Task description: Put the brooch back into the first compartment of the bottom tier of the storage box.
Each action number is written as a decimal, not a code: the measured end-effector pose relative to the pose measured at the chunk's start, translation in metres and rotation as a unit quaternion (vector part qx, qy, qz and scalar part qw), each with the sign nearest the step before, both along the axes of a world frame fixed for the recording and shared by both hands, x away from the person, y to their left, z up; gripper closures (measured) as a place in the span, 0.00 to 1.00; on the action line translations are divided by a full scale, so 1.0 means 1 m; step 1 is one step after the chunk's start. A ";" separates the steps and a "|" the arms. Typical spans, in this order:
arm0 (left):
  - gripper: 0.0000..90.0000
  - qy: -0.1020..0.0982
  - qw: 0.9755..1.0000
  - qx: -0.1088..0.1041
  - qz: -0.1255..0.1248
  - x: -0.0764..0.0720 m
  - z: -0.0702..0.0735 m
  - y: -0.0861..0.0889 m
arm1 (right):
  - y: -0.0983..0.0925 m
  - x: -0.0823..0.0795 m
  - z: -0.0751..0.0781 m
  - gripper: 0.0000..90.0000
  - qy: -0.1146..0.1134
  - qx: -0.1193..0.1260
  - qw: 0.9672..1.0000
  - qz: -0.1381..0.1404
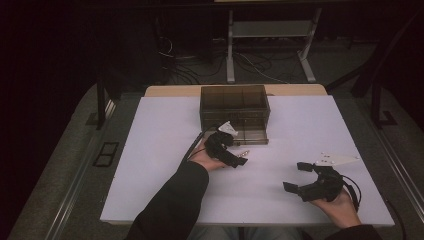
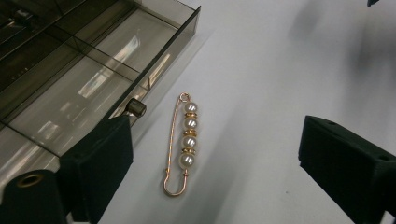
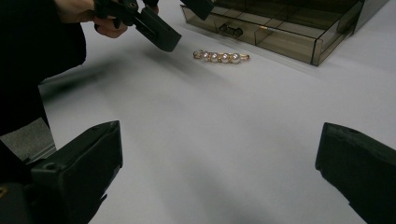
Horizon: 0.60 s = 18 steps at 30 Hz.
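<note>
Left gripper [image 1: 239,155] and right gripper [image 1: 300,176], both with jaws spread wide apart.

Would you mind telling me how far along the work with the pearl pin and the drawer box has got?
Done: the bottom drawer of the smoky box is pulled out and looks empty. In hand: the left gripper hovers open over the pearl pin, which lies on the white table by the drawer. Left: gripping the pin and, presumably, stowing it. The right gripper waits open.

Dim room, soft shadows, mild blur
</note>
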<state>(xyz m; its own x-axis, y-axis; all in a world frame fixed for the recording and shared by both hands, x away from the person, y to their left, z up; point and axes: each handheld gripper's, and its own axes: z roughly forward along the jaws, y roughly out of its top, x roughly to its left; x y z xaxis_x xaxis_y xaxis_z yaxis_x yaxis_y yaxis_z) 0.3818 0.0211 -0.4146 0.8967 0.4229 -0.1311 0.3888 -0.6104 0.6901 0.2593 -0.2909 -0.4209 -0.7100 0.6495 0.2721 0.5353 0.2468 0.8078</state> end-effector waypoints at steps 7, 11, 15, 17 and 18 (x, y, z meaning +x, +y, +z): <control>0.20 -0.013 1.000 0.018 -0.013 0.004 0.003 -0.009 | 0.000 0.000 0.000 0.00 0.000 -0.001 1.000 0.001; 0.28 -0.020 0.999 0.026 -0.024 0.006 0.005 -0.013 | 0.000 -0.001 0.000 0.00 0.001 -0.001 1.000 0.002; 0.34 -0.029 0.998 0.034 -0.034 0.008 0.004 -0.018 | 0.001 -0.001 0.000 0.00 0.001 0.000 1.000 0.002; 0.36 -0.029 0.998 0.039 -0.037 0.008 0.003 -0.019 | 0.001 -0.001 0.000 0.00 0.001 0.000 1.000 0.002; 0.38 -0.023 0.998 0.038 -0.034 0.008 0.002 -0.019 | 0.001 -0.001 0.000 0.00 0.001 -0.001 1.000 0.002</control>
<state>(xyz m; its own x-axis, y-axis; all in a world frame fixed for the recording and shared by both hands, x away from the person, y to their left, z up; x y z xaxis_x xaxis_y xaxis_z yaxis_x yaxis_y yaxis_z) 0.3895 0.0018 -0.4127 0.9276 0.3688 -0.0595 0.3146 -0.6854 0.6567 0.2584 -0.2903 -0.4208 -0.7127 0.6462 0.2728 0.5357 0.2504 0.8065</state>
